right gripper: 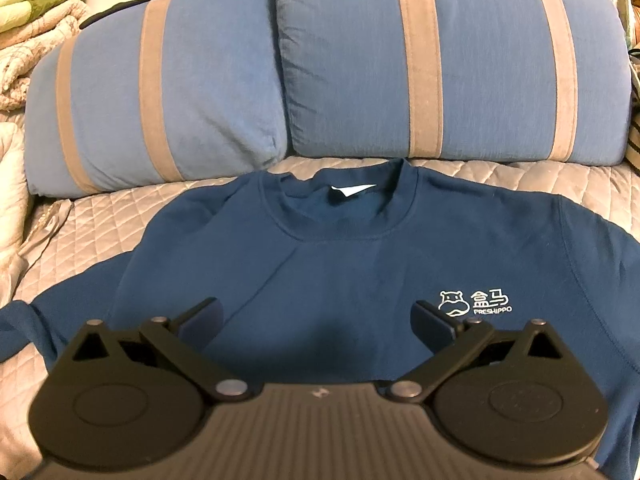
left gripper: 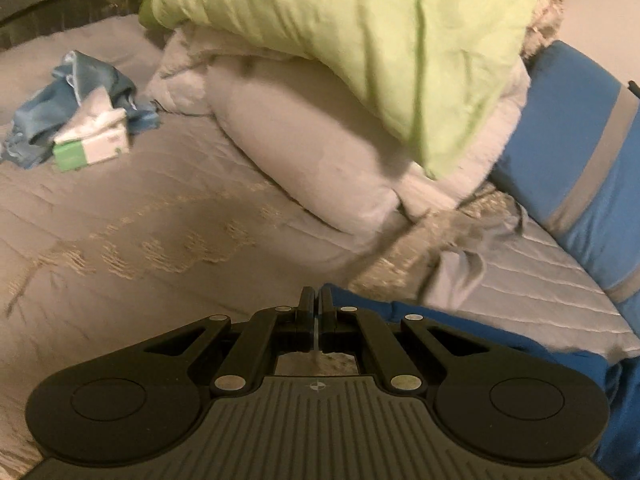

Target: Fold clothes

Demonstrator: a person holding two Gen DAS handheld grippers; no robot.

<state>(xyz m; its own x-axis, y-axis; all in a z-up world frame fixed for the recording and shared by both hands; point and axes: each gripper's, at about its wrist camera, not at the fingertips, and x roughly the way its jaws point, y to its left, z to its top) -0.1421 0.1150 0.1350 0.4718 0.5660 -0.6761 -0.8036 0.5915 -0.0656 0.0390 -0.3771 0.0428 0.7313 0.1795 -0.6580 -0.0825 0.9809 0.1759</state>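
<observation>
A dark blue sweatshirt (right gripper: 340, 264) lies face up and spread flat on the quilted bed cover (right gripper: 120, 216), collar toward the pillows, with a white logo (right gripper: 474, 303) on its chest. My right gripper (right gripper: 316, 306) hovers open over the chest, its fingers wide apart and empty. In the left wrist view my left gripper (left gripper: 319, 300) has its fingers pressed together at the edge of the blue sweatshirt fabric (left gripper: 460, 324), which trails off to the lower right; a thin sliver of cloth shows between the jaws.
Two blue pillows with grey stripes (right gripper: 440, 60) stand behind the collar. A heap of white bedding under a lime-green quilt (left gripper: 360, 40) fills the left wrist view. A crumpled light-blue cloth with a green-and-white packet (left gripper: 92, 148) lies farther off on the bed.
</observation>
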